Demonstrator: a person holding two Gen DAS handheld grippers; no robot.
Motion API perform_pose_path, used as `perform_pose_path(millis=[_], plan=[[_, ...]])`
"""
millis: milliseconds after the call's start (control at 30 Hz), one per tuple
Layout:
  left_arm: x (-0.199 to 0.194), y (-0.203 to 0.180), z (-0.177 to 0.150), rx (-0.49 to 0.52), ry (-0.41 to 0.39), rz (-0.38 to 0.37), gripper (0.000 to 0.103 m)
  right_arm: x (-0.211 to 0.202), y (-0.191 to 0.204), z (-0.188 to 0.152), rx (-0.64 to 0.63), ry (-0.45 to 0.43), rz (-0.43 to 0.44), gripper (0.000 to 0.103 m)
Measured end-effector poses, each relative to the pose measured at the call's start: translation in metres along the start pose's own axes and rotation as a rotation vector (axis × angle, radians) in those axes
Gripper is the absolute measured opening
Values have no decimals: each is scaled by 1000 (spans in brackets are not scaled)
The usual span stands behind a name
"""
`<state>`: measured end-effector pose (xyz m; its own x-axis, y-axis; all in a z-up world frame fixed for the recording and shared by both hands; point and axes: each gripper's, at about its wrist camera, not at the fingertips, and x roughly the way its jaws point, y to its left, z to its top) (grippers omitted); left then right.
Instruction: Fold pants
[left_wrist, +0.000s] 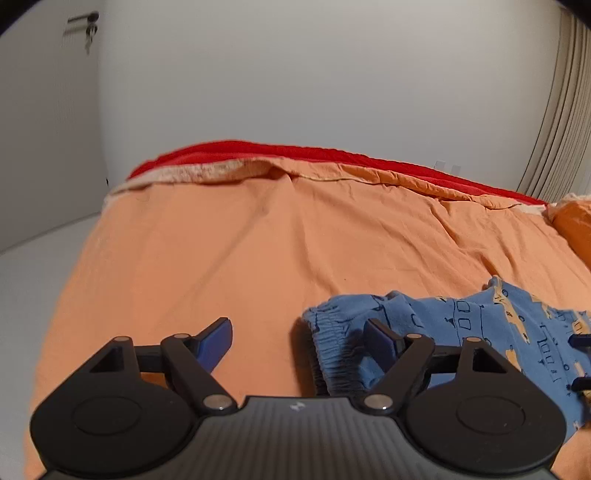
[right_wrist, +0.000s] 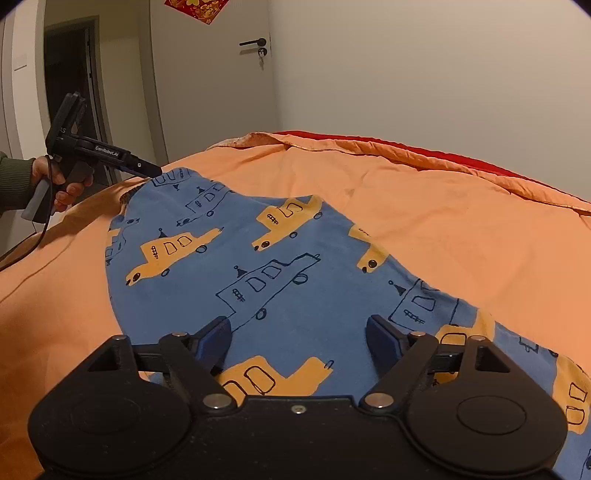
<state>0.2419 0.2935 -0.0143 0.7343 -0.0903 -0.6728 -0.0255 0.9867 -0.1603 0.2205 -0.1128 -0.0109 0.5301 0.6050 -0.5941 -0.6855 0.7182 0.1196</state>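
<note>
Blue pants printed with yellow and outlined boats (right_wrist: 277, 266) lie spread flat on the orange bedcover (right_wrist: 424, 206). My right gripper (right_wrist: 299, 336) hovers open over their near part, with fabric below the gap and neither pad pressing on it. In the left wrist view the pants (left_wrist: 480, 325) lie at the lower right, their gathered elastic waistband (left_wrist: 332, 354) nearest. My left gripper (left_wrist: 299, 339) is open; its right finger stands over the waistband and its left finger over bare cover. From the right wrist view, the left gripper (right_wrist: 147, 170) points at the pants' far end, held by a hand (right_wrist: 62, 184).
A red sheet (left_wrist: 258, 151) shows along the bed's far edge. An orange pillow (left_wrist: 576, 225) sits at the right, with curtains (left_wrist: 561, 129) behind it. A white door with a black handle (right_wrist: 255, 42) stands beyond the bed. A black cable (right_wrist: 22, 251) trails over the cover.
</note>
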Motion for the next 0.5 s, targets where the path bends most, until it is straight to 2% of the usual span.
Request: perform_pose_path(millis=[67,167,200,233,267,367,433,500], plan=[[12,-2,0,23,19,0,76,2,1,-1,-9,8,-7,85],[26,-13,1,69,37,-9,60,7,6,0,-25,15,-18,90],[28,-16,2,78,46,-20,51,8,7,0,-30,17,-21,91],[29,-20,2,93,52,-22,48,10,9,-1,-39,19,-25,93],[31,-26,3,115,57,-4,48,10,11,-1,-47,21,-27,94],[31,-41,3,200,73,61,40,10,12,-2,-55,19,-33,94],[26,-51,3,213,84,104,16,10,12,-3,-51,15,-34,94],[16,-68,4,251,65,215,4,9,12,-4,-50,12,-36,94]])
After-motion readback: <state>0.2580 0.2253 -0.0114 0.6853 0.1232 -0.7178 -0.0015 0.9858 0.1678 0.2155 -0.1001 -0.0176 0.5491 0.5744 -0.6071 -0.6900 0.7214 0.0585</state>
